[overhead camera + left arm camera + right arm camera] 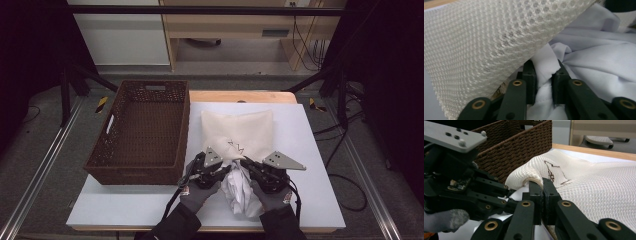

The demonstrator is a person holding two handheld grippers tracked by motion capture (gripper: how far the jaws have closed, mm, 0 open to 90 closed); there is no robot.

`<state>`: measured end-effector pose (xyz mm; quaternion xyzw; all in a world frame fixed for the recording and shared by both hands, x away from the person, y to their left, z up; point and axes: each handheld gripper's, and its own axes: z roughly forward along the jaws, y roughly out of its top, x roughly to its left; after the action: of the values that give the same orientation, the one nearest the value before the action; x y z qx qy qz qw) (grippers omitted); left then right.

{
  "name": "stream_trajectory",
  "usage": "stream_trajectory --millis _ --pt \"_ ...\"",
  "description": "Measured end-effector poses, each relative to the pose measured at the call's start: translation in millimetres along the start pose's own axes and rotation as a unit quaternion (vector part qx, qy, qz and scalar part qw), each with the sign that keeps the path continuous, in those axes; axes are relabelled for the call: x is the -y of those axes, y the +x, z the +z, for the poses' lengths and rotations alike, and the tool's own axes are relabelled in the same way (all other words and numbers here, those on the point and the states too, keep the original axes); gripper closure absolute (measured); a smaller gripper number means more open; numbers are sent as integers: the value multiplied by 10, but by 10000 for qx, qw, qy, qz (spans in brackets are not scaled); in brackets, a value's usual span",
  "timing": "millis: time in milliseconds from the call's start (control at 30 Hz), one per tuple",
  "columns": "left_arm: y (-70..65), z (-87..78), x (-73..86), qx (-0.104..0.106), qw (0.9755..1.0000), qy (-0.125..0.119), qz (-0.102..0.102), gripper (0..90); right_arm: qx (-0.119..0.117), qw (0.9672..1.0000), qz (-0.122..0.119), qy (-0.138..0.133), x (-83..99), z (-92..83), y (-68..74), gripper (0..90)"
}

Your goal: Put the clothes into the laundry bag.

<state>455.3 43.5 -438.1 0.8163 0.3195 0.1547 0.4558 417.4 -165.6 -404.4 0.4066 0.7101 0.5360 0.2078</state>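
At the near edge of the table, the right gripper (542, 187) is clenched tight on the rim of the mesh laundry bag (239, 131) — pinning the mouth open, I'd guess, so the other hand has something to push against. The left gripper (544, 75) has a fold of the white garment (241, 192) between its jaws, and the pads look like they're gripping it right under the lifted mesh, probably feeding it in. About half the garment looks to be bunched outside the bag, between the two gloved hands, so the stuffing looks partway done. The bag lies flat on the white board (310, 150), its closed end pointing away. The brown wicker basket (142, 132) sits just left of it — likely where the filled bag goes.
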Motion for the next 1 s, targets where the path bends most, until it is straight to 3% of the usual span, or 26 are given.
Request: stream_trajectory --millis 100,267,367,467,533,600,733,867,1000 --pt "-7 -98 42 49 9998 -203 1 583 27 10000 29 13 9 -1 -29 880" --pt "-54 -425 110 279 9987 -390 144 326 62 10000 31 10 14 -10 -55 880" --pt "-102 -582 181 279 9984 -424 244 275 72 10000 58 12 14 -18 -59 880" --pt "-166 -533 298 189 9988 -231 380 270 79 10000 55 27 18 -12 -57 880" --pt "-189 -418 364 128 9992 -94 362 330 84 10000 37 35 24 -2 -58 880" --pt "-183 -309 409 210 9996 -62 197 486 89 10000 24 40 26 1 -57 880" --pt "-187 -295 392 364 9988 -335 4 742 56 9999 57 90 40 28 -66 880" --pt "-252 -291 255 427 9979 -491 67 800 44 9999 66 138 57 63 -59 881" --pt "-310 -221 113 385 9979 -420 318 811 56 9999 74 83 46 48 -60 881"
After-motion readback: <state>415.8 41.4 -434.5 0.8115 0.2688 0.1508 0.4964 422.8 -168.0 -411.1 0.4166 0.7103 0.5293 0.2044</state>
